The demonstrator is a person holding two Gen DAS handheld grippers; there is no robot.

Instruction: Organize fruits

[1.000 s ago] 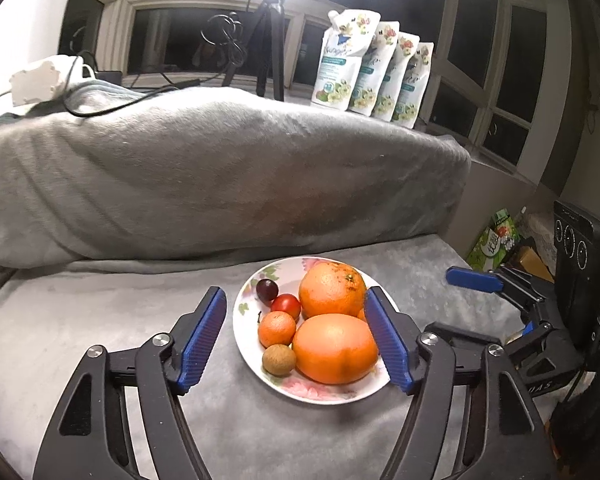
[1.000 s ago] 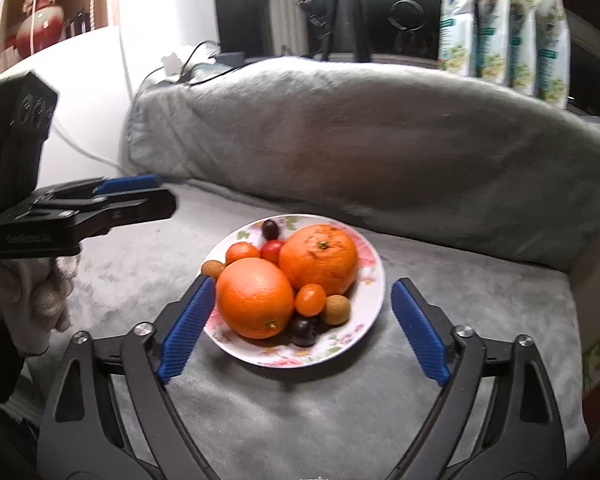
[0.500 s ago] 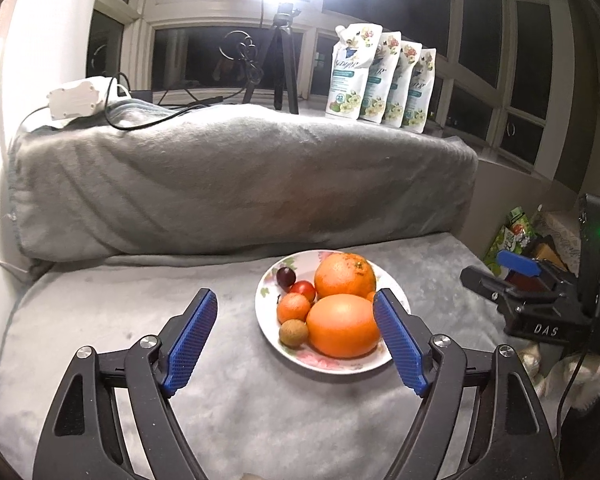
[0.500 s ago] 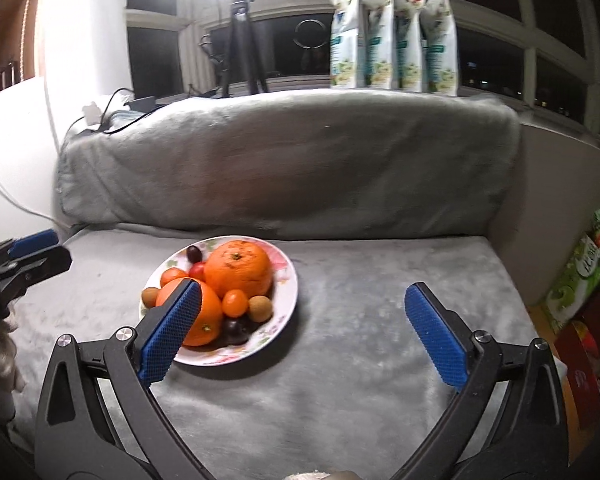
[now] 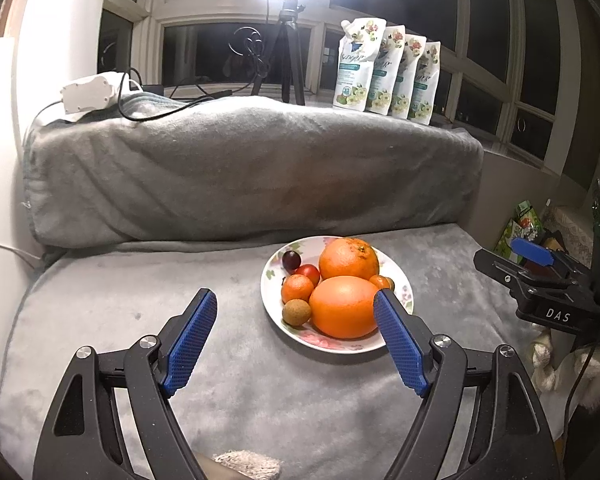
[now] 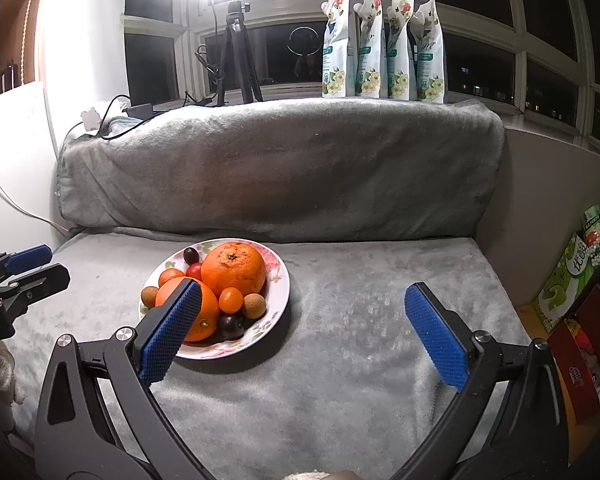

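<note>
A white floral plate [image 5: 398, 280] [image 6: 278, 280] sits on the grey blanket and holds two large oranges [image 5: 342, 306] [image 6: 233, 267], small tangerines [image 5: 297, 288], a red tomato [image 5: 308, 272], dark grapes [image 5: 291, 259] [image 6: 230, 326] and brown longans [image 5: 296, 312] [image 6: 254, 306]. My left gripper [image 5: 296, 344] is open and empty, just left of and before the plate. My right gripper [image 6: 304, 332] is open and empty, to the plate's right. Each gripper also shows in the other view, the right one [image 5: 540, 268] and the left one [image 6: 24, 268].
A blanket-covered backrest [image 5: 240, 172] rises behind the seat. Several refill pouches [image 6: 380, 48], a tripod [image 6: 236, 52] and cables stand on the windowsill. Green cartons [image 6: 576, 272] lie off the seat's right edge. A wall bounds the left side.
Both grippers have pulled back from the plate and risen. The left now looks from the plate's left, the right has shifted to its right. The fruits have not moved.
</note>
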